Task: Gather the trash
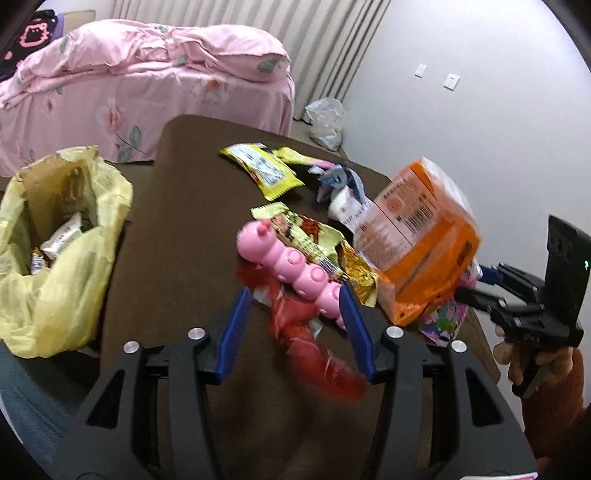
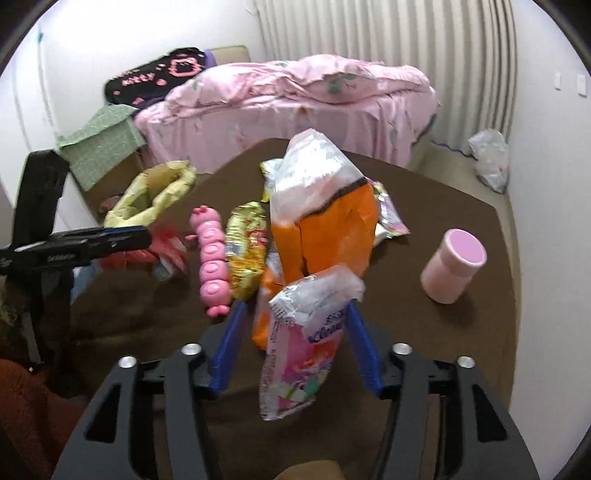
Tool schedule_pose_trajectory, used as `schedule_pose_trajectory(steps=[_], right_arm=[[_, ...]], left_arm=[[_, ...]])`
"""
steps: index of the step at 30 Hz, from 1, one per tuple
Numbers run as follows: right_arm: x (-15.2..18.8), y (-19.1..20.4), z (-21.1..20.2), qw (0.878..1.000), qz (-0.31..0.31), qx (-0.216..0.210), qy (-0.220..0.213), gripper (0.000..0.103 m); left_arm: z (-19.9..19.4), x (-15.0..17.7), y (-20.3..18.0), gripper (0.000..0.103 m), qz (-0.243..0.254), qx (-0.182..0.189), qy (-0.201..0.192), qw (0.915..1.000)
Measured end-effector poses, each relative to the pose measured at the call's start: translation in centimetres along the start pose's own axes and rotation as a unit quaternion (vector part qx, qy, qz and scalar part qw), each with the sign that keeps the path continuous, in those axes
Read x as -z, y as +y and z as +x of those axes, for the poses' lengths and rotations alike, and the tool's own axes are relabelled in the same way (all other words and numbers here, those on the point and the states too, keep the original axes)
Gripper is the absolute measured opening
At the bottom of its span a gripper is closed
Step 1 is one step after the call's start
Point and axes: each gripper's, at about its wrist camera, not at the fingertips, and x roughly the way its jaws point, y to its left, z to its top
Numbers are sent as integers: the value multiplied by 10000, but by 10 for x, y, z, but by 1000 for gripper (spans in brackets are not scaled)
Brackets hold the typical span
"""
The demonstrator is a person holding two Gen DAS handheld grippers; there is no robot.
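- My left gripper [image 1: 295, 295]: jaws apart around a crumpled red plastic wrapper [image 1: 314, 343], grip unclear.
- My right gripper [image 2: 295, 308]: spread wide about a pink printed snack bag [image 2: 295, 354].
- Far left: yellow plastic trash bag [image 1: 55, 288].

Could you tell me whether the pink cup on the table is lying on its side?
No, the pink cup stands upright on the brown table, its round open top facing up, apart from the wrappers.

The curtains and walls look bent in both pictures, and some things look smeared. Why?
Both wrist views use a fisheye lens, so the curtain pleats bow and dark corners ring the frame. In the left wrist view the red wrapper between the fingers is blurred; in the right wrist view the orange bag is soft, the pink cup sharper.
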Motion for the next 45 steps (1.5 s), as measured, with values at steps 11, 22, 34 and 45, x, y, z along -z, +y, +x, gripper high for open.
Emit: schedule_pose_trajectory(steps=[11, 22, 34, 45], right_arm=[[35, 31, -6, 9960, -615, -286, 581, 59], [13, 0, 2, 9996, 179, -115, -206, 28], [7, -35, 67, 9974, 677, -29, 251, 52], [47, -19, 35, 9946, 760, 706, 56, 52]], left_arm=[[-9, 0, 11, 49, -208, -197, -57, 9996], [-6, 0, 7, 49, -104, -237, 3, 9997], [8, 4, 12, 49, -127, -345, 176, 9992], [8, 7, 5, 49, 50, -412, 180, 9990]])
